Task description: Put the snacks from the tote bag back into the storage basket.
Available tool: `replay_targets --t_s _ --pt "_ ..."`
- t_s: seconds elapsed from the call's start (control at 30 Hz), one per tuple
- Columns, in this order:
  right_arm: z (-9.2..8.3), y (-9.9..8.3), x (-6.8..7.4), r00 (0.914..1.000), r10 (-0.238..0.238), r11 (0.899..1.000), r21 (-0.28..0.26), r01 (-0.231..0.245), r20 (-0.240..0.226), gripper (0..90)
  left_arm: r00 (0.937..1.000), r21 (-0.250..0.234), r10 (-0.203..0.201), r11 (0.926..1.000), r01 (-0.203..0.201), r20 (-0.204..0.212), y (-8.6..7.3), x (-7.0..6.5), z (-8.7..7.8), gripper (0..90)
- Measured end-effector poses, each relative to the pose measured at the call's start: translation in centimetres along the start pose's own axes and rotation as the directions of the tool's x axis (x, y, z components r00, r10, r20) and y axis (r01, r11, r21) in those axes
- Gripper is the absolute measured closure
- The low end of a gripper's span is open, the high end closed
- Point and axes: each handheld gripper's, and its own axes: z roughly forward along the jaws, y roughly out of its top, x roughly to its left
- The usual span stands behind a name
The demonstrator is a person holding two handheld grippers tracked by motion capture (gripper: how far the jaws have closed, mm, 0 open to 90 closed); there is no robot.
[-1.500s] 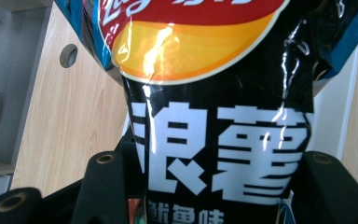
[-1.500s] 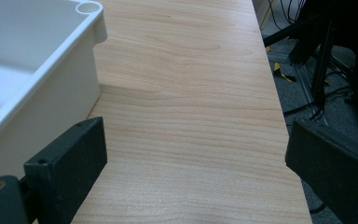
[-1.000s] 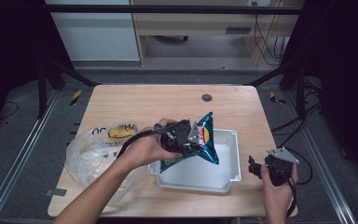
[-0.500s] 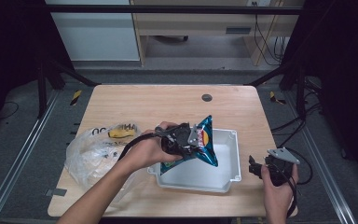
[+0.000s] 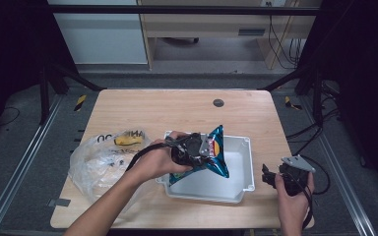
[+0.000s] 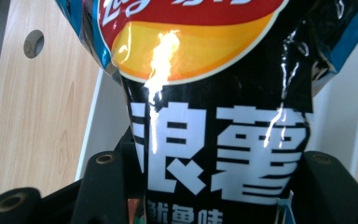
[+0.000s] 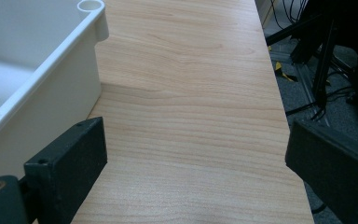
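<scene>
At the near edge of the pale wooden worktop [image 5: 142, 110], the person's right hand [image 5: 291, 196] holds the right gripper [image 5: 270, 176] low over the front right corner, its fingers spread wide apart with nothing between them. In the right gripper view those fingers frame bare wood grain, with the outer wall of the white tray [image 7: 37, 93] just to their left.

The left forearm reaches in from the near left, and the left hand [image 5: 152, 162] carries the left gripper [image 5: 197, 149] over the tray's left part. Its fingers are clamped on a crisp bag [image 5: 211, 155], blue-edged and black, with a red and yellow logo and large white characters showing in the left gripper view. The bag hangs tilted above the white tray [image 5: 241, 162]; whether its lower corner touches the tray floor cannot be told.

Left of the tray lies a crumpled clear plastic bag [image 5: 98, 160] with printed lettering, a yellow item [image 5: 127, 140] inside it near its far side.

Farther back, a round dark grommet hole [image 5: 218, 103] sits in the worktop near its far edge.

Beyond the worktop, grey floor [image 5: 177, 78] carries black frame struts, loose cables at right and yellow-black tape marks. A wooden desk [image 5: 202, 22] and a pale cabinet [image 5: 96, 29] stand at the back.
</scene>
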Motion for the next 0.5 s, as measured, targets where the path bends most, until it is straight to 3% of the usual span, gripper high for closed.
replay_targets --t_s 0.5 --pt "-0.1 0.0 0.0 1.0000 0.000 1.000 -0.002 0.000 0.002 5.9 0.9999 0.017 -0.003 0.9998 0.003 0.014 -0.4 -0.5 1.3 47.1"
